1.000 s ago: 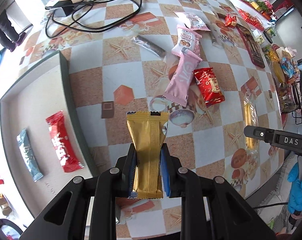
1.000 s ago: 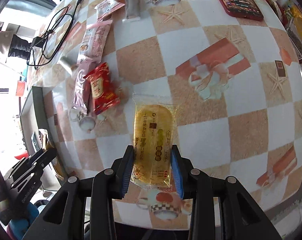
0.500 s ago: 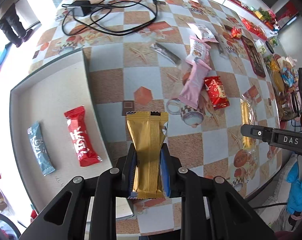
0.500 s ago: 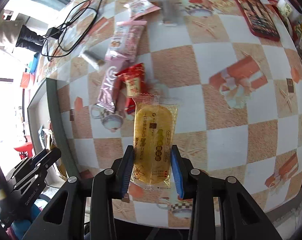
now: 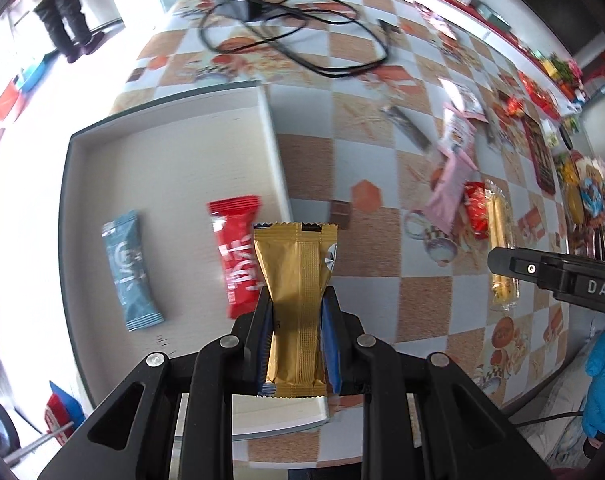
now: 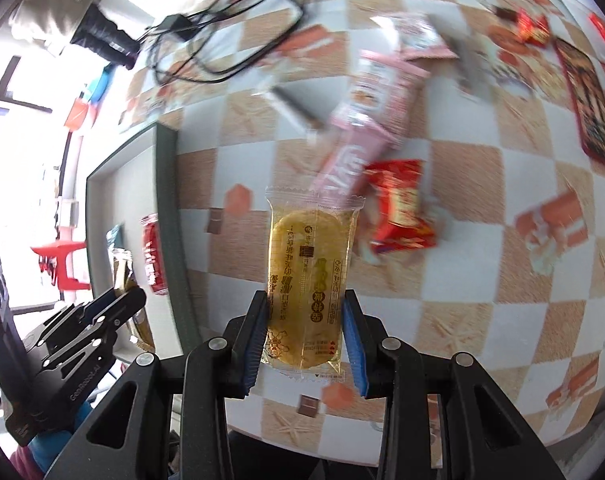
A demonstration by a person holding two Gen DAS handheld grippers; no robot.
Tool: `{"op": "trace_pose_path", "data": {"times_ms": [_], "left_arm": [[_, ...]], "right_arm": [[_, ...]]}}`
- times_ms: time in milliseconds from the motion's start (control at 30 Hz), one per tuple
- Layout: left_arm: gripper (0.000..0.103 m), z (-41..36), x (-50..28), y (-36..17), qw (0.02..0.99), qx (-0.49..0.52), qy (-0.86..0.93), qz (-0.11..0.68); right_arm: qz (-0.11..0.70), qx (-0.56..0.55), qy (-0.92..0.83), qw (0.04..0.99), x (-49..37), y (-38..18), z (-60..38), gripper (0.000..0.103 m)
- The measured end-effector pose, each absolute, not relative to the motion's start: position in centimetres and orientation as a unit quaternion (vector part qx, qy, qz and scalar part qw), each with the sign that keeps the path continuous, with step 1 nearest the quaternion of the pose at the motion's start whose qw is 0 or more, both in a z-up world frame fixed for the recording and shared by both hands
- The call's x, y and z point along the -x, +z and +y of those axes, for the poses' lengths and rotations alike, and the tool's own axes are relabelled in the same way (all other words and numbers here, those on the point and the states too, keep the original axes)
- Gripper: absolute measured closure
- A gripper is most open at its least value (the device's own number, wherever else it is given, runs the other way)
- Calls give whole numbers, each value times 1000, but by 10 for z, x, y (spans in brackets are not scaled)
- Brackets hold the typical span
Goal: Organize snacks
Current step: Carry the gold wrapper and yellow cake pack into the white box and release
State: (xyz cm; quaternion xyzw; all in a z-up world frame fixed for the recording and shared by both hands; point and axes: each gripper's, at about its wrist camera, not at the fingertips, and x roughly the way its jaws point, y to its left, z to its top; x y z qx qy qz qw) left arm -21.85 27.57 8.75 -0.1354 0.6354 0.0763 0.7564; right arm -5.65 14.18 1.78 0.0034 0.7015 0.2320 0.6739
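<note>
My left gripper (image 5: 296,340) is shut on a gold snack packet (image 5: 296,304), held above the right edge of the white tray (image 5: 174,140). In the tray lie a red packet (image 5: 238,256) and a blue packet (image 5: 130,264). My right gripper (image 6: 306,340) is shut on a clear-wrapped yellow cake (image 6: 308,276), held over the chequered table just right of the tray (image 6: 166,216). In the left wrist view the right gripper (image 5: 502,258) shows at the right with the yellow cake (image 5: 500,256). In the right wrist view the left gripper (image 6: 114,304) is at the lower left.
Loose snacks stay on the table: a pink packet (image 6: 354,156), a red packet (image 6: 398,204), a pale pink packet (image 5: 460,132) and a dark bar (image 5: 408,132). A black cable with charger (image 5: 286,28) lies at the far side. A dark phone (image 6: 590,112) lies at the right.
Both grippers moved left toward the tray with their packets. The tray now fills much more of the left wrist view, and its edge has come nearer in the right wrist view.
</note>
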Motion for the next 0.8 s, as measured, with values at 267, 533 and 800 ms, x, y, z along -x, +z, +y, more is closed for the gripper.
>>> {"op": "trace_pose_path", "data": {"times_ms": [267,533,800], "left_arm": [[78,317,237,84,751,164,120,629],[78,345,250,77,742,179,150,629],[78,364,253,71,736,188,166,629]], "right_arm": [[695,28,280,662,62,25,197,66],[687,57,328,646,72,32,254,66],[686,81,353,631,78,27,298,66]]}}
